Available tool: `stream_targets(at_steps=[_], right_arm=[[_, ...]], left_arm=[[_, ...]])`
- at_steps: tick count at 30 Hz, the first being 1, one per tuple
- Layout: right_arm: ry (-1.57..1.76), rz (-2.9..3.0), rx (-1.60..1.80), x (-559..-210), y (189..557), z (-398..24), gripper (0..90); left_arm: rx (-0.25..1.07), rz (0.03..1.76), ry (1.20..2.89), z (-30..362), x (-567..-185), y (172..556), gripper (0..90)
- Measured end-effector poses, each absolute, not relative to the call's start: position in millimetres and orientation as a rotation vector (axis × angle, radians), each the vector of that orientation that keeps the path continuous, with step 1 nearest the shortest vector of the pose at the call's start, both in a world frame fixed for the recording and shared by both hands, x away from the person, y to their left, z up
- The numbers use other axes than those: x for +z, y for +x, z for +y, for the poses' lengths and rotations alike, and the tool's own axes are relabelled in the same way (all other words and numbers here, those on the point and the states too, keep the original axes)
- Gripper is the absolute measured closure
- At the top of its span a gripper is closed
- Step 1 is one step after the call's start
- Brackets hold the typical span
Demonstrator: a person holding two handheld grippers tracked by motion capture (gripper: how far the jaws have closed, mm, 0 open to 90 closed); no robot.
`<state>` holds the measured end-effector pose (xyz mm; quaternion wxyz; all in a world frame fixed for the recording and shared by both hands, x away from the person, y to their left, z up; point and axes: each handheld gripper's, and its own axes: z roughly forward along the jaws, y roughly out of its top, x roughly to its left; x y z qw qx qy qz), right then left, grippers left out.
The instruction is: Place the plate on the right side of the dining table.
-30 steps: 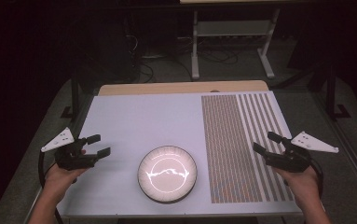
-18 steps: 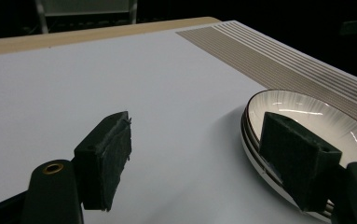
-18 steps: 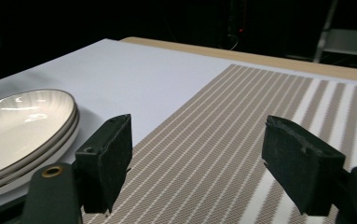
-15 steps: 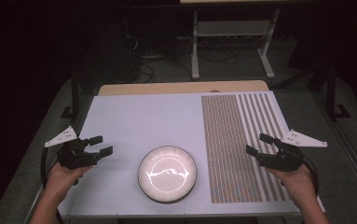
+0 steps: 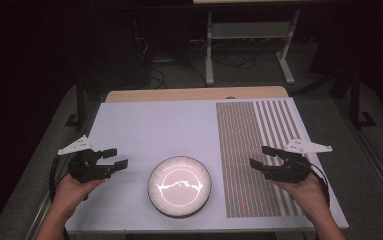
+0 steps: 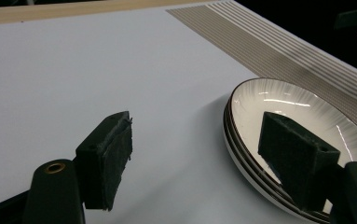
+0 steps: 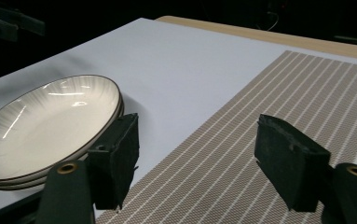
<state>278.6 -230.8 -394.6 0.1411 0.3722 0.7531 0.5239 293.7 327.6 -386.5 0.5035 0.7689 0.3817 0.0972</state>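
Table (image 5: 144,125) carries a pale mat over most of its top, bare wood strip along the far edge; right part of the mat is printed with brown stripes (image 5: 249,150), dense toward the middle and spaced out toward the right edge. Floor beyond the table is dark, with a metal frame (image 5: 249,35) and loose cables (image 5: 229,60) behind. Left side: left hand (image 5: 71,192) comes in from the bottom edge holding the left gripper (image 5: 115,157) above the plain part of the mat, jaws pointing right toward the middle; in the left gripper view the jaws stand wide apart with nothing between them, touching nothing, bare mat under them. Centre, near the front edge: a round cream plate (image 5: 179,186) with a dark rim and fine ribbing, lying flat on the mat; both gripper views show a second rim beneath it, so two stacked. Nothing lies between either gripper and the plates. Right side: right hand (image 5: 304,192) holds the right gripper (image 5: 261,156) over the striped area, jaws pointing left toward the plates, spread wide, empty, clear of plates and mat. Plates sit between the two grippers, apart from both
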Motion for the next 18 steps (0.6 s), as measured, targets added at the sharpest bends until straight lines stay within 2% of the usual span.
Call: stream_targets(at_steps=[13,18], right_arm=[[0.996,2.316,1.501,-394,277,-197,32.6],[0.946,2.394,1.48,-393,275,-181,37.0]], left_arm=[[0.17,0.936,1.852,314,-382,290,32.4],[0.111,0.953,1.862,310,-383,291,34.8]])
